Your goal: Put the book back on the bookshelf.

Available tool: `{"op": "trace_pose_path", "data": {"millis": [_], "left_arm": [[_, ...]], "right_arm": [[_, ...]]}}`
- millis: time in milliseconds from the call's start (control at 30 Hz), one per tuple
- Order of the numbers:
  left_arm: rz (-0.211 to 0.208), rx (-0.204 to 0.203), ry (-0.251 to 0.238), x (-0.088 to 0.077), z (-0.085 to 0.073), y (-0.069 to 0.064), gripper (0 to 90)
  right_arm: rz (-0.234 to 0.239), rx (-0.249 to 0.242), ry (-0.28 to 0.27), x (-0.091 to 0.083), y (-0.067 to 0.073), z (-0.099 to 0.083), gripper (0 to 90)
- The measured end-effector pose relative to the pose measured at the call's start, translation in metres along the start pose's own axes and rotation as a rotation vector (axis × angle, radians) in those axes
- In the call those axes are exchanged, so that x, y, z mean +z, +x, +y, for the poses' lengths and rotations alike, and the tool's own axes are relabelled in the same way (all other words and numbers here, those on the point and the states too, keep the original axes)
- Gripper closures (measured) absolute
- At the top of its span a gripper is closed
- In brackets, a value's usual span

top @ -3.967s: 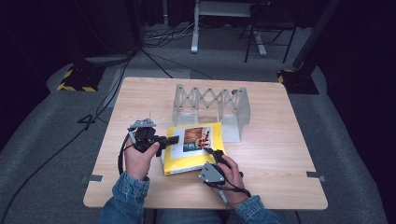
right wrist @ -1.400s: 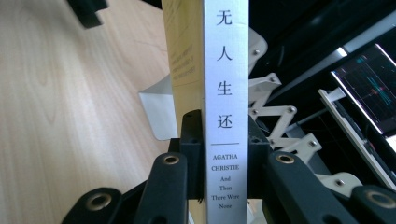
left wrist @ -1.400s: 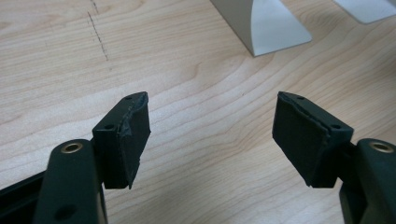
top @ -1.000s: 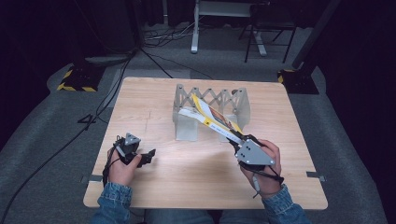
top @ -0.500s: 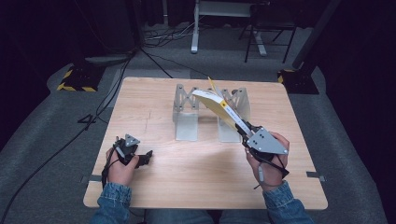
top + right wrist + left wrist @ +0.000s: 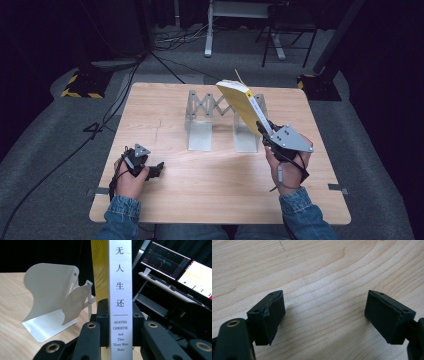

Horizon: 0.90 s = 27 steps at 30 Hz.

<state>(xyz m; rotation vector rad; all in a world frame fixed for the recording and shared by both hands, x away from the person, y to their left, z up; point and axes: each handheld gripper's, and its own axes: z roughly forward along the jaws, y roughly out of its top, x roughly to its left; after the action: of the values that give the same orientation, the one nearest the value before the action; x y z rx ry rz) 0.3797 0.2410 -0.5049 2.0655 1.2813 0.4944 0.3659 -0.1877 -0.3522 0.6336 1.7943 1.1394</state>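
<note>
High view, pale wooden table [image 6: 210,195], grey carpet [image 6: 45,150], dark room

In the right gripper view the book [image 6: 120,290] is running off the top edge, hiding part of the metal rack [image 6: 52,302] behind it, its lower end lying behind the jaws.

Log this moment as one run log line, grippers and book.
right gripper: shut on yellow paperback book, raised over metal expanding book rack | left gripper: open, nothing between jaws, low over wooden table
</note>
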Motion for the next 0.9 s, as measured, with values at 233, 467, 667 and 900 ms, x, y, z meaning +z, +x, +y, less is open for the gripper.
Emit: {"op": "trace_pose_path", "data": {"millis": [233, 467, 667, 900], "left_arm": [[-0.001, -0.003, 0.0, 0.0, 0.0, 0.0, 16.7], [-0.002, -0.002, 0.0, 0.0, 0.0, 0.0, 16.5], [-0.004, -0.002, -0.001, 0.0, 0.0, -0.001, 16.5], [-0.007, 0.003, 0.002, 0.0, 0.0, 0.0, 16.5]], "right_arm": [[-0.027, 0.055, 0.014, 0.017, -0.003, -0.001, 76.1], [-0.065, 0.119, 0.011, 0.032, -0.007, -0.002, 76.1], [-0.095, 0.156, 0.004, 0.045, -0.008, -0.004, 76.1], [-0.111, 0.191, 0.011, 0.059, -0.01, -0.009, 76.1]]}}
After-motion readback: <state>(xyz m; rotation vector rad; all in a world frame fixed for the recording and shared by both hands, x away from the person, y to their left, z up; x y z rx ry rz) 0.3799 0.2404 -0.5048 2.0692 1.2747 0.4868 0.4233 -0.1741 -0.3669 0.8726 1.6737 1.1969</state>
